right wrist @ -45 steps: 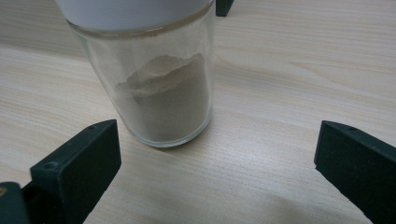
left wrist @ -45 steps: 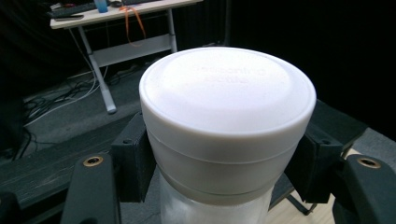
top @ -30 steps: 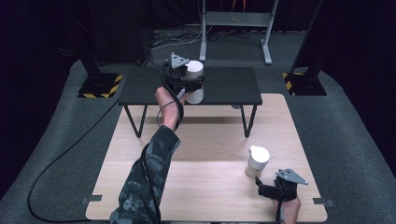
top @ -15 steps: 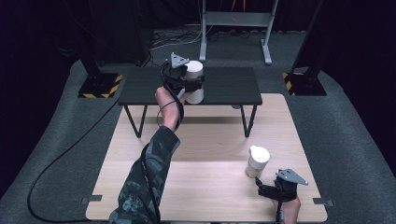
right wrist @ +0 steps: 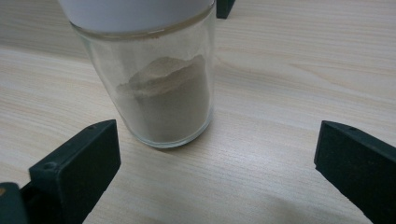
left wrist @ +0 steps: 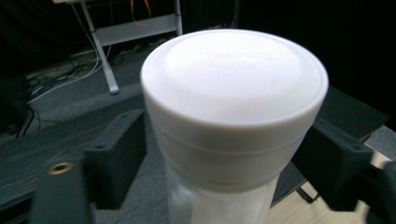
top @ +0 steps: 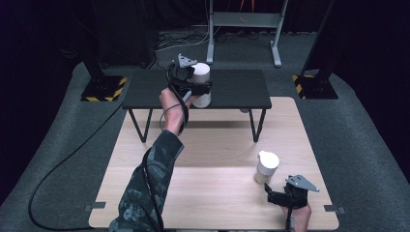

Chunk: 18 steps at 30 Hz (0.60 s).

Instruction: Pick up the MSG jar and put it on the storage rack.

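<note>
The white-lidded jar stands upright on the black bench, its long axis vertical, and the left tongs sit around it just below the lid. In the left gripper view the jar rises between the two jaws, which flank it on either side; they have just been opening, and a sliver of gap seems to show at each pad, though the close angle makes that hard to be sure of. The grip looks released, with the jar resting on the bench by its own weight. The next move probably turns on this: the left tongs must back away along their own line, toward the person, without tipping the tall jar.

Well apart, on the wooden bench, a second jar of pale powder stands upright just ahead of the right tongs. Their jaws stand wide apart, touching nothing; the right hand is the nearer one to it.
</note>
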Each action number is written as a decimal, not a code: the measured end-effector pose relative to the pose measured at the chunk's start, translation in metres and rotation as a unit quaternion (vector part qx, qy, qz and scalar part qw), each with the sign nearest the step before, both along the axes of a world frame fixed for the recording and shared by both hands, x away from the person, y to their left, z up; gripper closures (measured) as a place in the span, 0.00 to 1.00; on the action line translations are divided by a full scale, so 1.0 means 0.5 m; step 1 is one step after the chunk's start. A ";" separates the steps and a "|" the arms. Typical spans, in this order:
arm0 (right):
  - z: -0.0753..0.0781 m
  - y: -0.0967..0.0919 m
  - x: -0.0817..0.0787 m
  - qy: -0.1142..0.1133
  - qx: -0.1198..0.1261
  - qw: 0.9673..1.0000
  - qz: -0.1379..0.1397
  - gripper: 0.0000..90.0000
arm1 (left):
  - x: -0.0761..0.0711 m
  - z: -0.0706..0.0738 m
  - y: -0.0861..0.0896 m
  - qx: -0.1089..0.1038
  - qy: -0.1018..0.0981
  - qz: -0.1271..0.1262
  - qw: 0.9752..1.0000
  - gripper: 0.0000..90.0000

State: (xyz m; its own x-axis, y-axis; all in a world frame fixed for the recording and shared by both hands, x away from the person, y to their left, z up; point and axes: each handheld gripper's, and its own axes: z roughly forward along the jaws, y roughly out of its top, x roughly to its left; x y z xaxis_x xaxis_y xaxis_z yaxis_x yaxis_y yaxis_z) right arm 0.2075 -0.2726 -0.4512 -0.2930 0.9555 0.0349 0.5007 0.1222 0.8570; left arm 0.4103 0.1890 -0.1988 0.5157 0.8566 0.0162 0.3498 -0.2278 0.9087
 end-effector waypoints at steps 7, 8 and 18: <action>0.001 0.000 0.001 0.002 0.001 1.000 0.000 0.00 | -0.020 0.032 0.005 0.033 0.033 0.008 0.999 0.01; 0.001 0.000 0.001 0.002 0.001 1.000 0.000 0.00 | -0.020 0.032 0.005 0.033 0.033 0.008 0.999 0.01; 0.001 0.001 0.001 0.003 0.000 1.000 -0.001 0.00 | -0.050 0.038 0.031 0.102 0.107 -0.025 0.989 0.00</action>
